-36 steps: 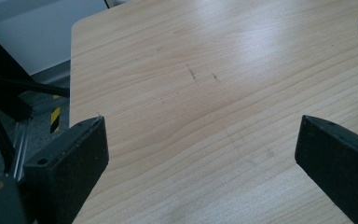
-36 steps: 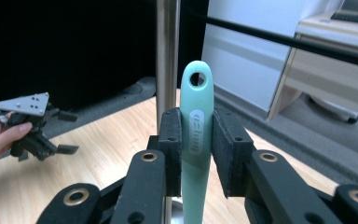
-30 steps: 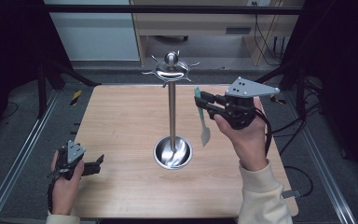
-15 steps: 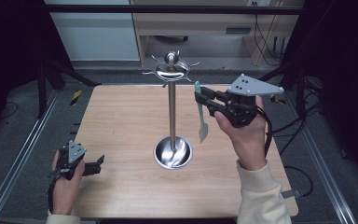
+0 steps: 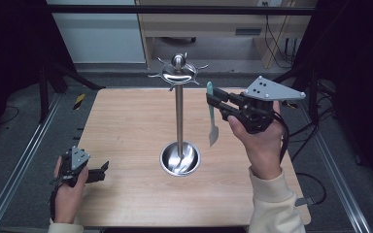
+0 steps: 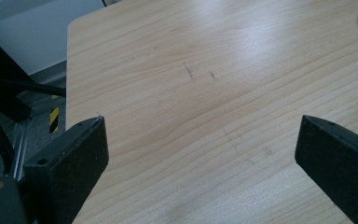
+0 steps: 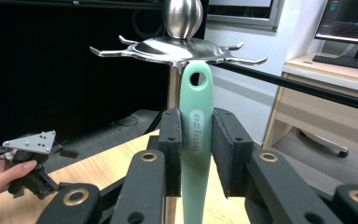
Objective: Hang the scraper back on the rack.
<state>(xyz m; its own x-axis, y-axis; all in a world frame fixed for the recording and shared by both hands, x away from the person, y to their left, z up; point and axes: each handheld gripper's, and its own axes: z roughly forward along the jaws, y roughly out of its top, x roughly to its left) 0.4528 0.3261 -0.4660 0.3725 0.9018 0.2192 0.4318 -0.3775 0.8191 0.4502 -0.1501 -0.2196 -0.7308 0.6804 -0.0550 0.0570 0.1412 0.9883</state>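
Observation:
A steel utensil stand (image 5: 179,116) rises from a round dish base (image 5: 179,158) at the table's middle, its hooked crown (image 7: 177,49) at the top. My right gripper (image 5: 213,104) is shut on the mint-green handle (image 7: 196,135) of a small spatula, which hangs upright to the right of the pole with its pale blade (image 5: 213,136) pointing down. The handle's hanging hole (image 7: 196,79) sits just below and in front of the crown's hooks. My left gripper (image 5: 102,170) rests low at the table's front left, its jaws wide apart over bare wood (image 6: 205,116).
The wooden table (image 5: 126,126) is bordered by metal rails (image 5: 24,160) on both sides. A desk with a monitor and keyboard (image 7: 349,58) stands beyond the stand. A cable (image 5: 284,141) trails from the right gripper.
The right gripper has carried the spatula slightly up and toward the stand's crown. The left gripper has stayed put.

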